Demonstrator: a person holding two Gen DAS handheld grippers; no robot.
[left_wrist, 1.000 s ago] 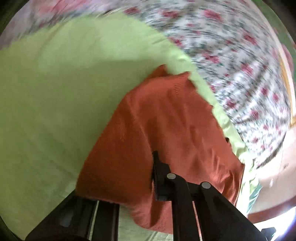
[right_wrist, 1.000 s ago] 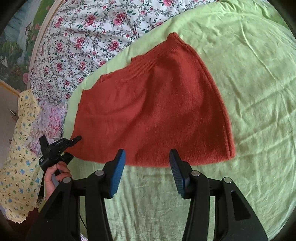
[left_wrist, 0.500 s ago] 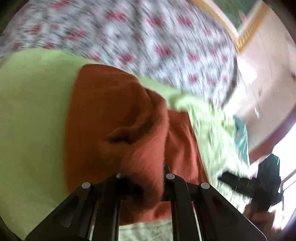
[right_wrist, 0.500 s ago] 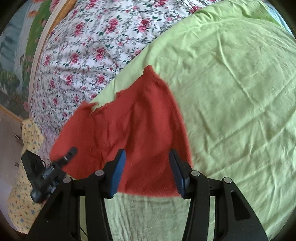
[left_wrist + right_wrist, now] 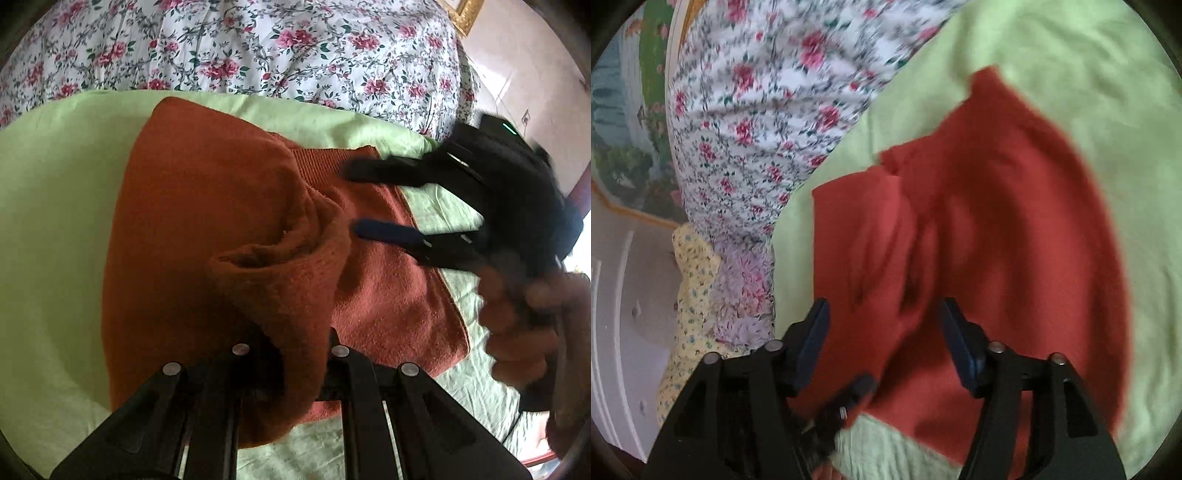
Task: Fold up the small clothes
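Note:
A rust-orange knit garment (image 5: pixel 192 229) lies on a light green sheet (image 5: pixel 55 206). My left gripper (image 5: pixel 288 354) is shut on a bunched edge of the garment and holds it lifted and folded over the rest. My right gripper (image 5: pixel 882 332) is open, its blue-padded fingers (image 5: pixel 960 343) hovering just above the garment (image 5: pixel 1015 236). In the left wrist view the right gripper (image 5: pixel 373 199) comes in from the right, held by a hand (image 5: pixel 524 325). Part of the left gripper (image 5: pixel 842 406) shows at the bottom of the right wrist view.
A white bedspread with pink flowers (image 5: pixel 258 48) lies beyond the green sheet (image 5: pixel 1089 74). It also shows in the right wrist view (image 5: pixel 768 110). Yellow and lilac floral fabric (image 5: pixel 716 288) hangs at the bed's edge. A painted wall (image 5: pixel 624 122) stands beyond it.
My left gripper closed on the garment's edge and carried it up and over the rest. My right gripper moved in low over the garment, still open.

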